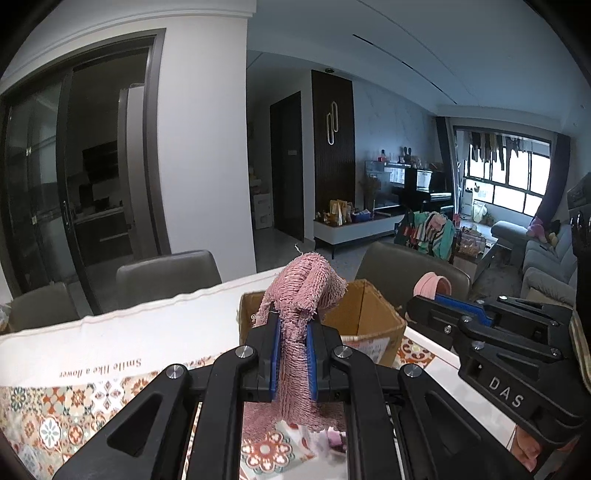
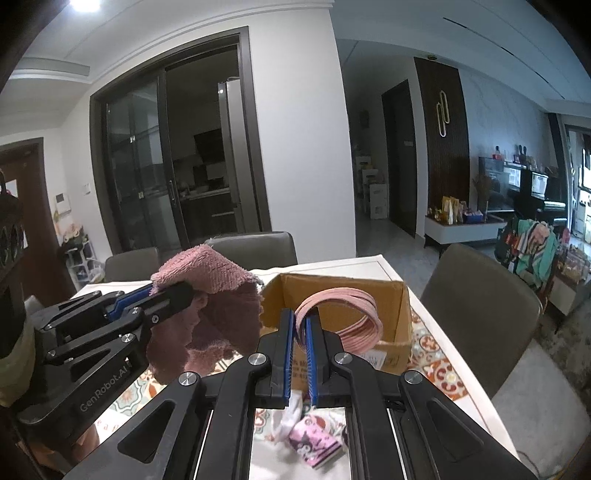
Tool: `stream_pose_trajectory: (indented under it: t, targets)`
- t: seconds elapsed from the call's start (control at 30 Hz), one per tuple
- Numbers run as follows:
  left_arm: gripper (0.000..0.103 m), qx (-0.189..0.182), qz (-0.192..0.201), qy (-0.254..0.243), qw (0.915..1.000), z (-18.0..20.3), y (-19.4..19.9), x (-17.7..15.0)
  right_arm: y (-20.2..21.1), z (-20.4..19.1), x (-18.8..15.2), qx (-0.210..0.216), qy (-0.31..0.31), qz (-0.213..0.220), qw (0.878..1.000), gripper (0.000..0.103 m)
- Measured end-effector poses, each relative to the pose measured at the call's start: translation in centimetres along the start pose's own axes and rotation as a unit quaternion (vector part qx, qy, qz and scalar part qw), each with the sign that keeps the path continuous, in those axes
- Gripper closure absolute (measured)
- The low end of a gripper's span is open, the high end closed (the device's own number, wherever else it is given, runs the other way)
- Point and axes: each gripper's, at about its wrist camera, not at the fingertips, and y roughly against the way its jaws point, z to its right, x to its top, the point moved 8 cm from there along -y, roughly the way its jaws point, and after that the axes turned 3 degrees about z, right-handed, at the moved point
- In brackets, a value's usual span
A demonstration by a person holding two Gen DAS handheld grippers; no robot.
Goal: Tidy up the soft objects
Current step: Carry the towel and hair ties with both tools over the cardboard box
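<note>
Holding both loads aloft, I keep my left hand-held gripper (image 1: 292,354) clamped on a shaggy pink chenille cloth (image 1: 301,295) and my right hand-held gripper (image 2: 302,354) pinched on pink looped bands (image 2: 356,314); an open brown cardboard box (image 2: 397,317) sits just ahead, nearer my right.

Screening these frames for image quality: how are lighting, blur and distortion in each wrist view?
Left wrist view: strong fisheye bending with dark corners, bright window against a dim room, pink towel sharp, tablecloth smeared at the bottom. Right wrist view: same curvature, ceiling light glaring top left, pink strap crisp, small pink packet below blurred.
</note>
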Motion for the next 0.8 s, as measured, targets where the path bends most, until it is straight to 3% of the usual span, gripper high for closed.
stream_pose_trajectory:
  t: [0.53, 0.8]
  targets:
    - [0.09, 0.0, 0.023, -0.049, 0.9986, 1.0, -6.3, 5.6, -5.1, 2.7, 3.2, -0.001, 0.001, -0.018, 1.0, 0.096]
    - [0.09, -0.003, 0.001, -0.052, 0.9987, 1.4, -10.5, 5.1, -8.3, 4.9, 3.2, 0.012, -0.012, -0.035, 0.999, 0.096]
